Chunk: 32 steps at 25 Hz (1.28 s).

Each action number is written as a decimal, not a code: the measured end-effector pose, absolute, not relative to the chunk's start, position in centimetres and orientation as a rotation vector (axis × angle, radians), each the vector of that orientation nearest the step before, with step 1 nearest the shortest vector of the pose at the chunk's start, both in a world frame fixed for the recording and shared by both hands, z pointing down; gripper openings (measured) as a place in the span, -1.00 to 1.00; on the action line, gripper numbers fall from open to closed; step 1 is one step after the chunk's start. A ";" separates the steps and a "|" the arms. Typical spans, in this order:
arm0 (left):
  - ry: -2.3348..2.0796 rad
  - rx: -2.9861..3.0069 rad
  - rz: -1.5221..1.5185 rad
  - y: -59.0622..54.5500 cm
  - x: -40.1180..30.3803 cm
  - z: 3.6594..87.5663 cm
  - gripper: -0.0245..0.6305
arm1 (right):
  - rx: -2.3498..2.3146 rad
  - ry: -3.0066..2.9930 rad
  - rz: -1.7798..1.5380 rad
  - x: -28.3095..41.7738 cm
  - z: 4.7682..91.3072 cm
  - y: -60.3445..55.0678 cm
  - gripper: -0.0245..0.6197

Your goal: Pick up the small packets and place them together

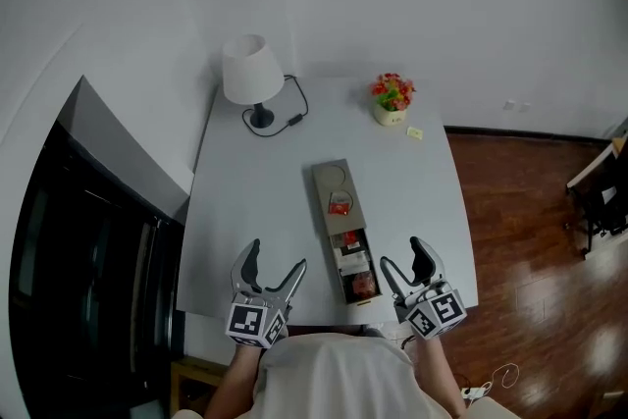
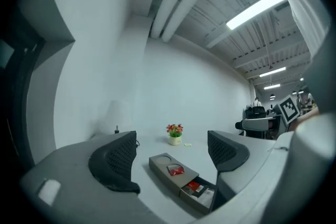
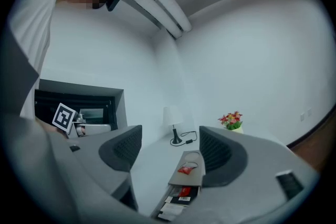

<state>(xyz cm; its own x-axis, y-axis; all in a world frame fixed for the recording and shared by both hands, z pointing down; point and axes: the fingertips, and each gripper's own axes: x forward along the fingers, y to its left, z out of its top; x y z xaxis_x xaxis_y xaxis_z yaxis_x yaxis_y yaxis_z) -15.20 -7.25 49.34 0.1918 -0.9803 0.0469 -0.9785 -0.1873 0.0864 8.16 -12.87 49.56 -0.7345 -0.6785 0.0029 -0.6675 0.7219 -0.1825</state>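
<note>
left gripper (image 1: 277,257) and right gripper (image 1: 404,253) gape empty, lower frame. best to approach the small red packet (image 1: 340,206) mid-frame on the long grey cardboard box (image 1: 329,180) squarely, pinching its edge.

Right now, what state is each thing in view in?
left gripper, fingers apart, nothing between them
right gripper, fingers apart, nothing between them
grey box, drawer slid out toward the person, packets inside
red packet, loose on the box top, outside the drawer
lamp, upright
flower pot, upright
</note>
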 end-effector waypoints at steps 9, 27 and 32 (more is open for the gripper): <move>-1.576 2.418 0.250 -7.7 -10.3 55.7 0.20 | -1.124 2.857 -0.249 9.1 49.4 -12.4 0.12; -0.538 2.461 1.601 -7.8 5.1 76.5 0.08 | -1.335 2.802 -0.325 16.0 51.9 -9.9 0.12; -0.461 2.390 1.687 -7.6 5.5 78.9 0.00 | -1.390 2.769 -0.339 17.7 52.1 -9.8 0.12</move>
